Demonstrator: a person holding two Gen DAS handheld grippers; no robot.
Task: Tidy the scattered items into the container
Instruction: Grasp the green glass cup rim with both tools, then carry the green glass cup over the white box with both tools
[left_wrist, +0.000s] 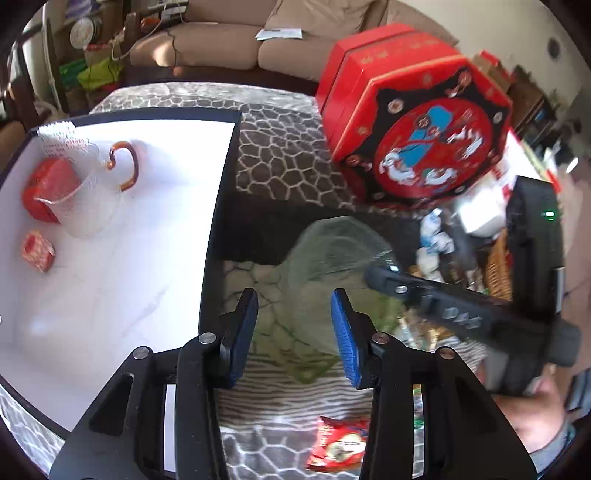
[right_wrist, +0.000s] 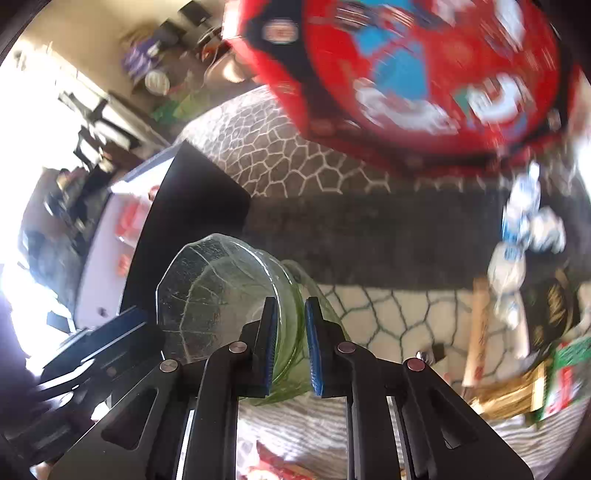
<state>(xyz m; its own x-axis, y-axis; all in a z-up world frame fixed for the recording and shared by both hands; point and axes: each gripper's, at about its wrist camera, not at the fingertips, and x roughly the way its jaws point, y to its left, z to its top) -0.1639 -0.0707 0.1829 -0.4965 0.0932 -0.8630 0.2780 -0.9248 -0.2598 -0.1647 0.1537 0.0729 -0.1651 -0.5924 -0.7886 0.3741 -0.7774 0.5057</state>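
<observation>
A clear green glass bowl (right_wrist: 218, 295) is tilted on its side, its rim pinched between my right gripper's (right_wrist: 290, 345) blue pads. In the left wrist view the bowl (left_wrist: 332, 254) shows blurred beyond my left gripper (left_wrist: 294, 332), which is open and empty above the patterned cloth. The container, a black-rimmed white box (left_wrist: 155, 236), lies to the left and holds a glass mug (left_wrist: 92, 192), a red box (left_wrist: 48, 188) and a small red packet (left_wrist: 37, 251). My right gripper's body (left_wrist: 480, 306) reaches in from the right.
A big red octagonal tin (left_wrist: 424, 122) stands behind the bowl. A red snack packet (left_wrist: 340, 446) lies on the cloth near me. Blue-white wrapped sweets (right_wrist: 524, 236), a wicker basket (left_wrist: 498, 269) and assorted packets crowd the right side. A beige sofa (left_wrist: 240, 40) is behind.
</observation>
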